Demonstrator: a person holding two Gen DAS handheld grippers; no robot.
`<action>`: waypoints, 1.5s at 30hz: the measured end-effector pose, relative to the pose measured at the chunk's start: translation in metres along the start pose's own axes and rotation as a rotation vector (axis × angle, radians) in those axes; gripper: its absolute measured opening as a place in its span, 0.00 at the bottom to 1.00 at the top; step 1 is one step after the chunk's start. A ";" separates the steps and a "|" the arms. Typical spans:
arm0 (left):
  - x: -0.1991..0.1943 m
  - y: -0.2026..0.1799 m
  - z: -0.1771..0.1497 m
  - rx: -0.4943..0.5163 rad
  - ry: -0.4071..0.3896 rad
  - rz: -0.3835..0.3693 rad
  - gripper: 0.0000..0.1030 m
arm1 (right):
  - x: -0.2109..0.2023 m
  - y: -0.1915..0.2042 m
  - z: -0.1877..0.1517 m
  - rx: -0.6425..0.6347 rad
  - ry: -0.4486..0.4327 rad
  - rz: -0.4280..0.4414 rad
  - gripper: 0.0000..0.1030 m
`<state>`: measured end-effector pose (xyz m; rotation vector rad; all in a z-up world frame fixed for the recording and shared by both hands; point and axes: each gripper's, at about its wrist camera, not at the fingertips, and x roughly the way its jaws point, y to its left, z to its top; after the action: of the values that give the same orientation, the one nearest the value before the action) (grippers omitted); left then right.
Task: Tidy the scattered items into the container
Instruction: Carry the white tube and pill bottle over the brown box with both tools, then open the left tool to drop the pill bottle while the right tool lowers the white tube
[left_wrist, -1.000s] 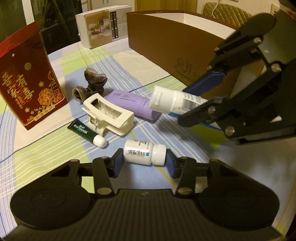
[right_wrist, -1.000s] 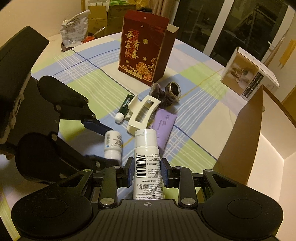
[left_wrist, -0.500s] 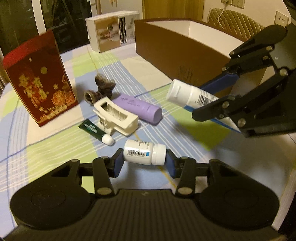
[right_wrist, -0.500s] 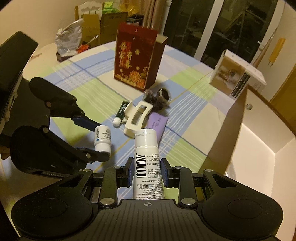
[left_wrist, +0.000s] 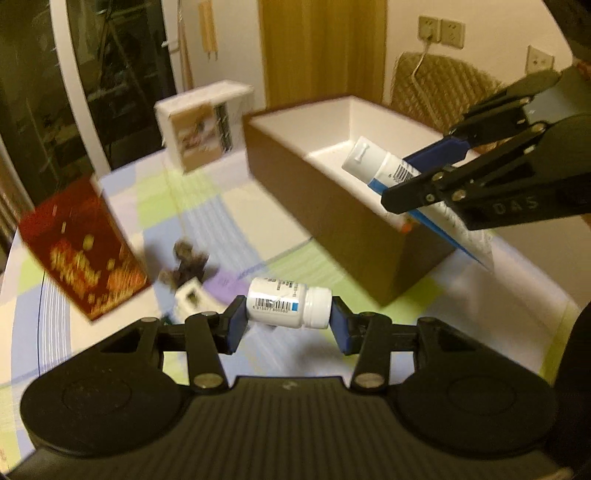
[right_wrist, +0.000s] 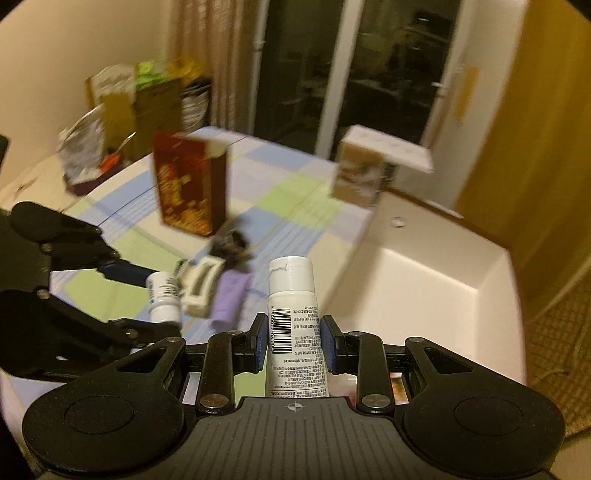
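A home's living or dining room — checked tablecloth (left_wrist: 303, 221), wall sockets (left_wrist: 441, 31), curtain (right_wrist: 218, 55), dark glass doors (right_wrist: 354, 66).

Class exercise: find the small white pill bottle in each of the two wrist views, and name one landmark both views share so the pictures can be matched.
Left wrist view: the pill bottle lies sideways at lower centre, clamped in the left hand-held gripper.
Right wrist view: the same pill bottle appears at middle left.
Shared landmark: the red gift bag standing on the checked tablecloth.

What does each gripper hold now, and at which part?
The left gripper holds a pill bottle end to end, base and cap. The right gripper holds a white tube by its sides, mid-body.
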<state>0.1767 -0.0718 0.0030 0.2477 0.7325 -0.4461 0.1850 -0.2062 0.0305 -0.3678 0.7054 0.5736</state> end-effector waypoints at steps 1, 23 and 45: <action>-0.002 -0.004 0.007 0.006 -0.011 -0.004 0.41 | -0.004 -0.007 0.001 0.015 -0.005 -0.013 0.31; 0.072 -0.085 0.106 0.184 -0.062 -0.117 0.41 | -0.008 -0.149 -0.032 0.290 0.024 -0.153 0.31; 0.123 -0.103 0.103 0.211 0.005 -0.138 0.41 | 0.017 -0.170 -0.036 0.317 0.026 -0.148 0.31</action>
<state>0.2690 -0.2377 -0.0149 0.3977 0.7101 -0.6553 0.2806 -0.3519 0.0147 -0.1299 0.7738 0.3105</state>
